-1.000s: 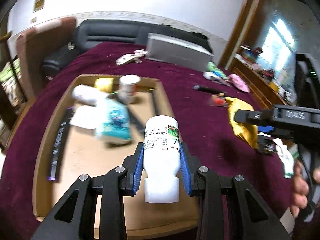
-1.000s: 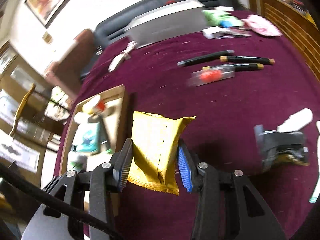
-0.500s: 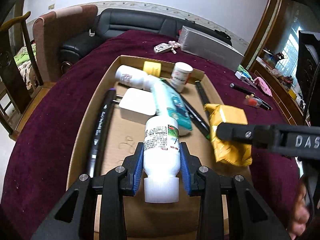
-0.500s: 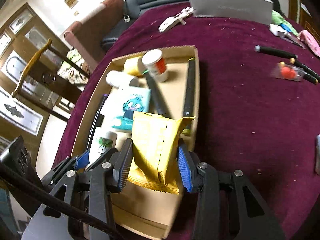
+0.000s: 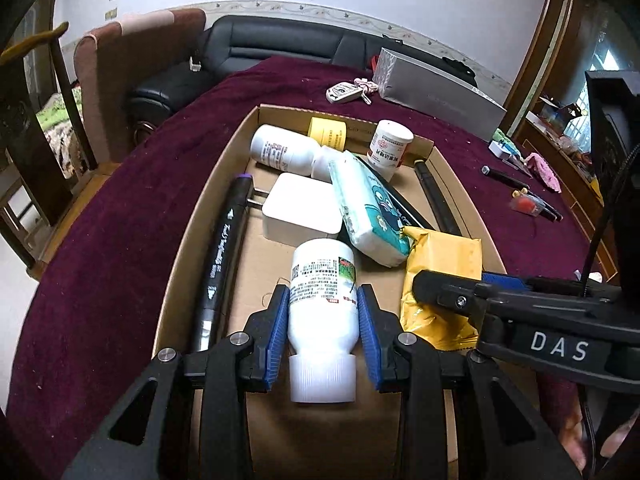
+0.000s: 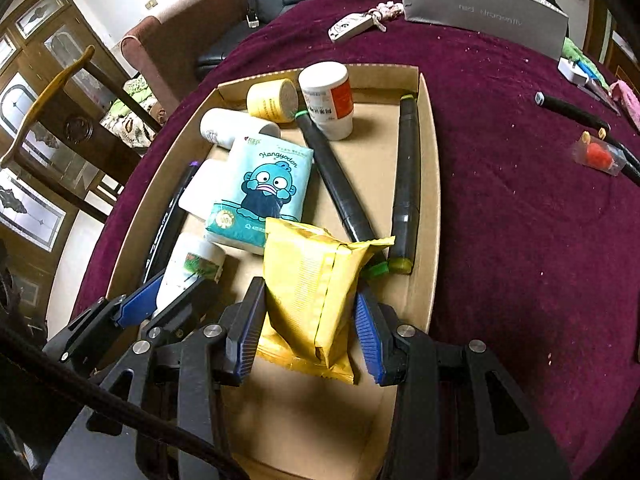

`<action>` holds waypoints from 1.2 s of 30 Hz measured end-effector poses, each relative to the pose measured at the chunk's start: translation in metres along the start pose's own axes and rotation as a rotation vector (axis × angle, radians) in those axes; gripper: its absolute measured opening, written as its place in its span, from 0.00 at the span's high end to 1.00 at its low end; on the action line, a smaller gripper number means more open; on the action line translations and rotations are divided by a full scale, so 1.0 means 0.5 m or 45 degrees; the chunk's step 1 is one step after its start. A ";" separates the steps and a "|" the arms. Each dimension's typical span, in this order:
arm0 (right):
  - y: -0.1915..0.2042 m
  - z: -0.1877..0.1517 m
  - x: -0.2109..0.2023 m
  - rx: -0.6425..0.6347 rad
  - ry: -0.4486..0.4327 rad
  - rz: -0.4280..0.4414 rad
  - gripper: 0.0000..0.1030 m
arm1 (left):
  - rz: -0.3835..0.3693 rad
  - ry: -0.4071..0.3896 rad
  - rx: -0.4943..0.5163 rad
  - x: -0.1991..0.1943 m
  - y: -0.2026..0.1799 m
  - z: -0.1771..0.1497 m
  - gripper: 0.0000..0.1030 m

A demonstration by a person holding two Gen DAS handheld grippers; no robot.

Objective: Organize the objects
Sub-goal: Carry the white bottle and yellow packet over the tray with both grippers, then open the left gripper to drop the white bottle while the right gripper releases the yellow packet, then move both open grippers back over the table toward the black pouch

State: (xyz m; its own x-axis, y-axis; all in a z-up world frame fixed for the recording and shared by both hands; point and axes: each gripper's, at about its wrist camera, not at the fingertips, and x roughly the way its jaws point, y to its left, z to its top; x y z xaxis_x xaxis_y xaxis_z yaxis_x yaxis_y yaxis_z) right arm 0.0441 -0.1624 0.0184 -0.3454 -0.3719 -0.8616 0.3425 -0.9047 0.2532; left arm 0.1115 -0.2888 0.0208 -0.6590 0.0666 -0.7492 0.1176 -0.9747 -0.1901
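My left gripper [image 5: 322, 334] is shut on a white bottle with a green label [image 5: 323, 292], held low over the near part of the cardboard tray [image 5: 192, 216]. My right gripper [image 6: 310, 326] is shut on a yellow snack packet [image 6: 316, 284], also over the tray's near part, just right of the bottle [image 6: 192, 268]. The packet also shows in the left wrist view [image 5: 440, 268]. The left gripper appears in the right wrist view [image 6: 160, 300].
The tray holds a teal tissue pack [image 6: 264, 188], white bottles [image 5: 280, 152], a yellow tub [image 6: 272, 100], a white box [image 5: 300, 208] and black markers [image 6: 406, 184]. On the maroon cloth lie keys [image 6: 352, 26], a grey box [image 6: 480, 12], pens [image 6: 572, 112] and a red-item bag [image 6: 598, 154].
Both grippers have moved left from over the cloth to over the tray, carrying the bottle and the packet, and have come lower and closer to the tray floor.
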 end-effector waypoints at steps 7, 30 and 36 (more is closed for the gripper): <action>-0.011 -0.001 -0.010 0.044 -0.043 0.067 0.53 | 0.025 -0.045 0.013 -0.023 -0.008 0.008 0.66; -0.073 -0.063 -0.207 0.025 -0.434 -0.012 0.35 | 0.134 -0.236 0.224 -0.155 -0.149 0.037 0.55; -0.149 -0.093 -0.236 0.122 -0.469 -0.024 0.35 | 0.087 -0.233 0.333 -0.169 -0.229 0.031 0.55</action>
State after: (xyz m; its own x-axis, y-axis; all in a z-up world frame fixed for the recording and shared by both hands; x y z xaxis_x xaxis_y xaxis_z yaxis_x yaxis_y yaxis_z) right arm 0.1000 -0.0413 0.0808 -0.6480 -0.3890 -0.6548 0.2557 -0.9210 0.2940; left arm 0.1423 -0.1862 0.1157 -0.7816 -0.0171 -0.6236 -0.0132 -0.9990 0.0438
